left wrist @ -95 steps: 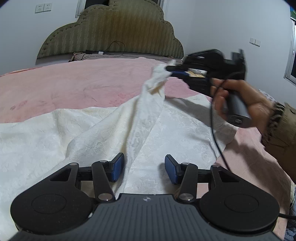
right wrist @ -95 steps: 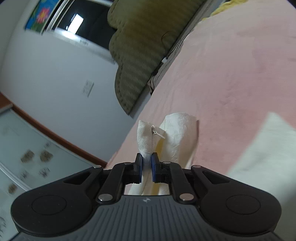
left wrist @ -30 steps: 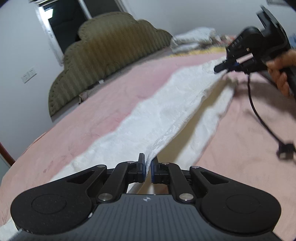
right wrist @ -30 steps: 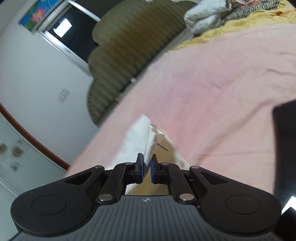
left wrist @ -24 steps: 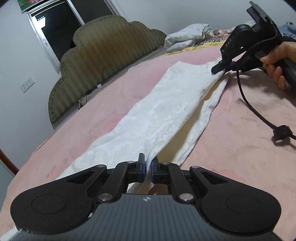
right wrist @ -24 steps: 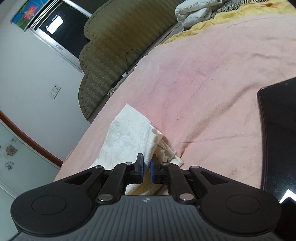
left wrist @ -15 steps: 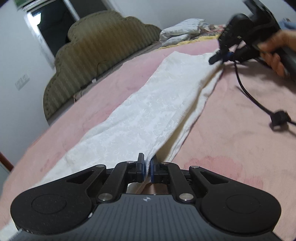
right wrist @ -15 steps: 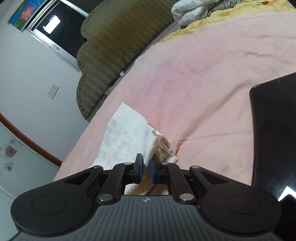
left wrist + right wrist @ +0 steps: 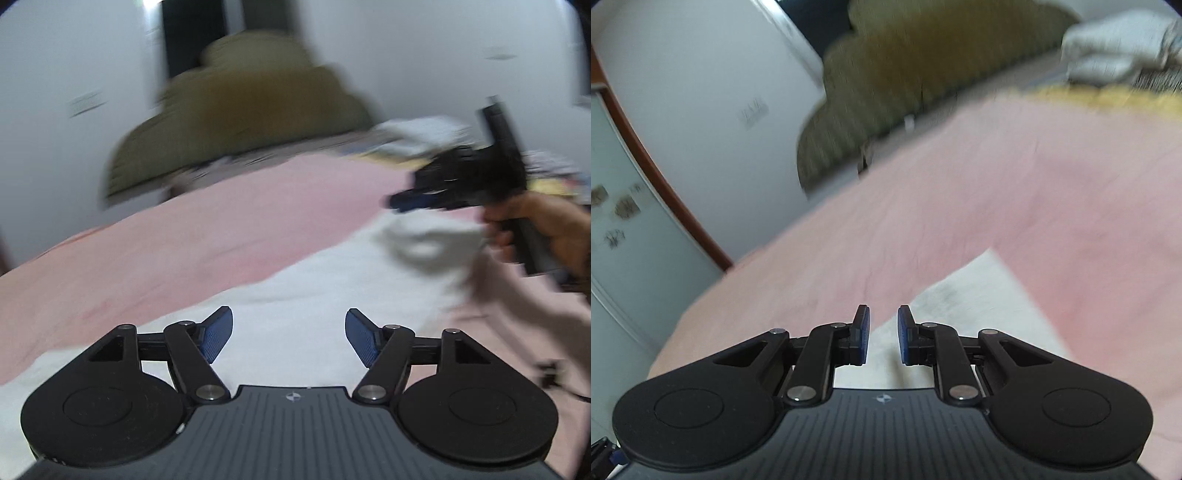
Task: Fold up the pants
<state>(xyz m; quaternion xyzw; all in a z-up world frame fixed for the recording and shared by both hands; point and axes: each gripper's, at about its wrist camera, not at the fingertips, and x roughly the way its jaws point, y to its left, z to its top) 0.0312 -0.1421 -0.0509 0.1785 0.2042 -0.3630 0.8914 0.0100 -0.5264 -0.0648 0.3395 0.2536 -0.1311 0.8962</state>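
Observation:
The white patterned pants (image 9: pixel 314 295) lie stretched out flat on the pink bedspread (image 9: pixel 166 251). My left gripper (image 9: pixel 289 336) is open and empty just above one end of them. The right gripper shows in the left wrist view (image 9: pixel 399 201), held in a hand above the bunched far end of the pants. In the right wrist view my right gripper (image 9: pixel 882 334) is open by a small gap and empty, over a corner of the pants (image 9: pixel 979 306). Both views are motion-blurred.
An olive padded headboard (image 9: pixel 240 125) stands at the far edge of the bed. Folded white bedding (image 9: pixel 1119 40) and a yellow blanket (image 9: pixel 1108 98) lie at the far right. A glass-panelled door with a brown frame (image 9: pixel 635 192) is at the left.
Both grippers have let go of the pants and opened. The pants now lie flat on the bed, and both grippers have lifted slightly and swung.

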